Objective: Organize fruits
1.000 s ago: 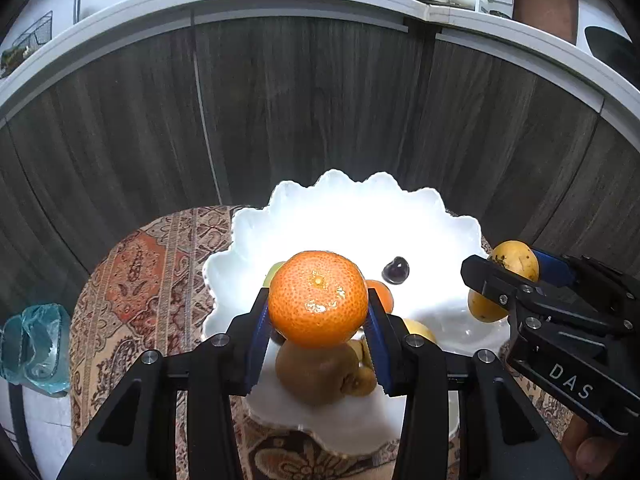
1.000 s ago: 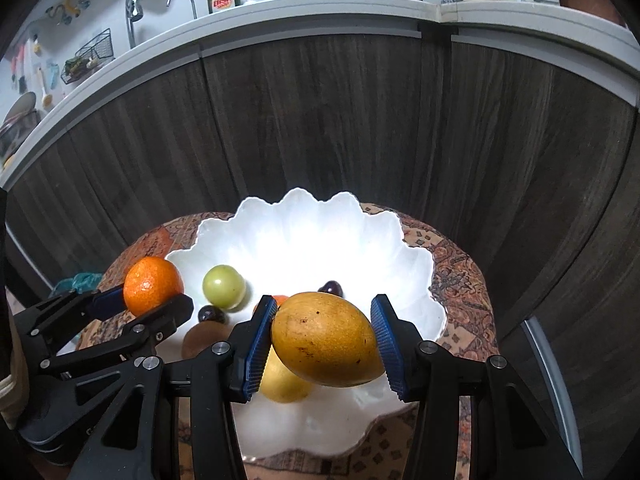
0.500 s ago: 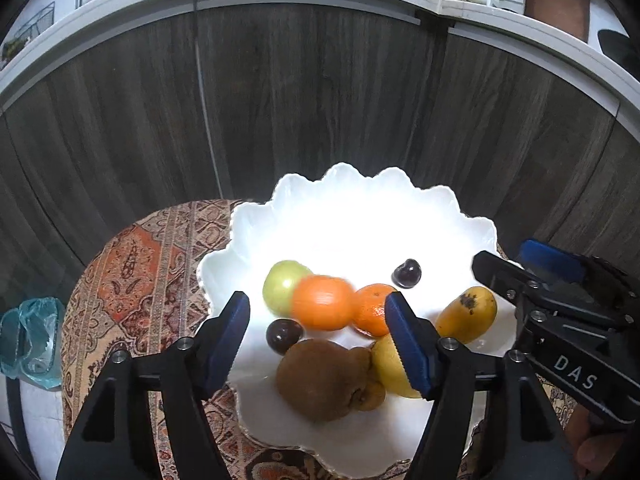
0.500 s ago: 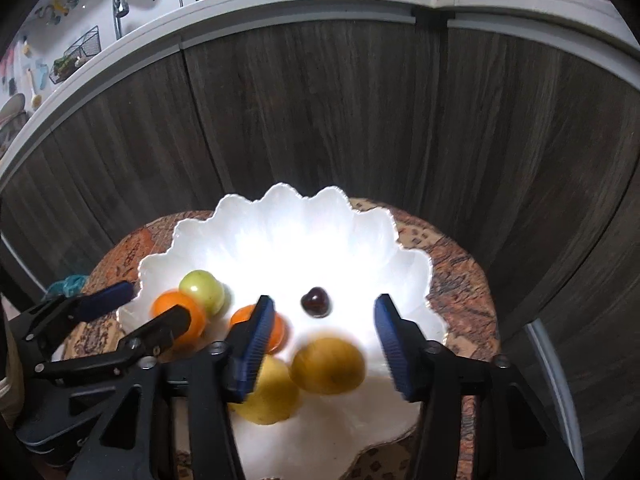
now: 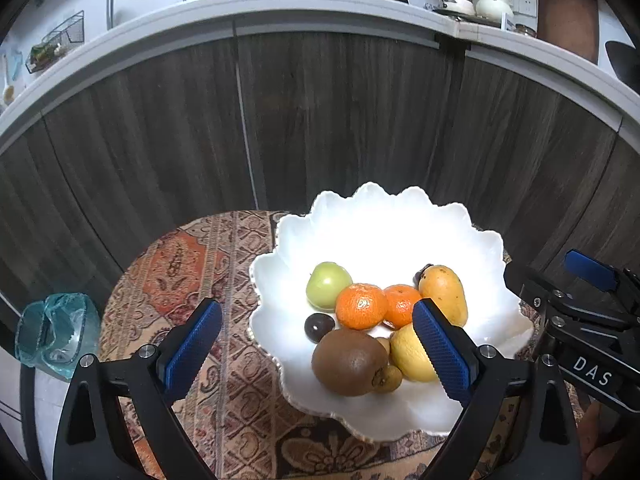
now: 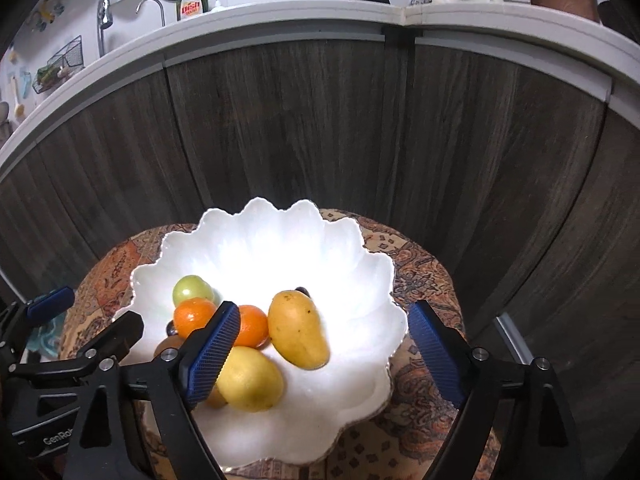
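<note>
My left gripper [image 5: 316, 344] and right gripper [image 6: 324, 352] have just opened wide, empty; the orange [image 5: 361, 306] and spotted yellow mango [image 6: 298, 329] lie mid-bowl [image 6: 372, 280].

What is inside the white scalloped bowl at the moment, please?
The white bowl holds a green apple, two mandarins, a mango, a lemon, kiwis and a dark plum. Another dark fruit behind the mango is mostly covered.
</note>
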### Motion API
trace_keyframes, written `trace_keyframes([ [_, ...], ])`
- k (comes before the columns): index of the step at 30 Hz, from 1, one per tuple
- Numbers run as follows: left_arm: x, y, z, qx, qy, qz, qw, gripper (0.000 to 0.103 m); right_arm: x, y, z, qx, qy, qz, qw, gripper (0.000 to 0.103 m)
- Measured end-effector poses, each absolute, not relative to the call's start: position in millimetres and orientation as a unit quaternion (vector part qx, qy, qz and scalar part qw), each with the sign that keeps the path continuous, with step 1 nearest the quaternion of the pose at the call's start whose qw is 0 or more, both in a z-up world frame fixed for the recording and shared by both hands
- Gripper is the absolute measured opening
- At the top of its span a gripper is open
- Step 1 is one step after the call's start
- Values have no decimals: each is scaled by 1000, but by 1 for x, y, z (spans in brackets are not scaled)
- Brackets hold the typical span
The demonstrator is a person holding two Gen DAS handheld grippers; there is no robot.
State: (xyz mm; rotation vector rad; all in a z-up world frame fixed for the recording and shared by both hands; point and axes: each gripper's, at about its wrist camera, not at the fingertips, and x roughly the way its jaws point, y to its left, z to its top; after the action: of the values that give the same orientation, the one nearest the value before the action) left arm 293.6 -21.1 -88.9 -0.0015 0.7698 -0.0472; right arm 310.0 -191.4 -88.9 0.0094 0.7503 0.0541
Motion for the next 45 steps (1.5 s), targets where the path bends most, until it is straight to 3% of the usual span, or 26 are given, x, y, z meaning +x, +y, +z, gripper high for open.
trace_keyframes([
  [22, 184, -10, -10, -6, 313, 0, 950, 102, 200, -190, -9, 1, 305, 17, 952, 89],
  [45, 91, -7, -2, 0, 300, 20, 954, 102, 109, -193, 0, -2, 283, 9, 959, 89],
])
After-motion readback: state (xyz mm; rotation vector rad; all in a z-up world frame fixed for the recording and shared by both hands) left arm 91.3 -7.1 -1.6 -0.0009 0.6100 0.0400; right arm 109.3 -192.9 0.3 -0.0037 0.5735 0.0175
